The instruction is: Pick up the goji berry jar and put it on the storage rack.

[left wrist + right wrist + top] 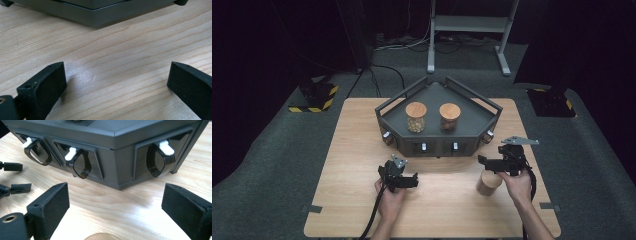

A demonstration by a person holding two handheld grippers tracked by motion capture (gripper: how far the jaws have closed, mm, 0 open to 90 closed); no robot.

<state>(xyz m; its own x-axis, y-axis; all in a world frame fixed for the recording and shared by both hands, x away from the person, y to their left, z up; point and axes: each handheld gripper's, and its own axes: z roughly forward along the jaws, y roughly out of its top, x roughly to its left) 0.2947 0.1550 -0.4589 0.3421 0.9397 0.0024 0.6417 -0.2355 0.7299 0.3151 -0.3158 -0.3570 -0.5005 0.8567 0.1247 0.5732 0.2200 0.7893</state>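
Both grippers hover over the table (352, 150) with jaws apart, holding nothing: left gripper (414, 181), right gripper (482, 160) just above a wooden-lidded jar (488, 183).

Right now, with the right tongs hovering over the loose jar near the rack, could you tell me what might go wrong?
1. The right tongs sit above and behind the wooden-lidded jar; lowering off-centre could topple it.
2. The dark rack is close ahead; its white levers could be bumped.
3. The open left tongs hold nothing and could drift across.

Three wooden-lidded jars (416, 117) (449, 117) (488, 182), one rack (438, 144), two grippers (413, 180) (482, 161).
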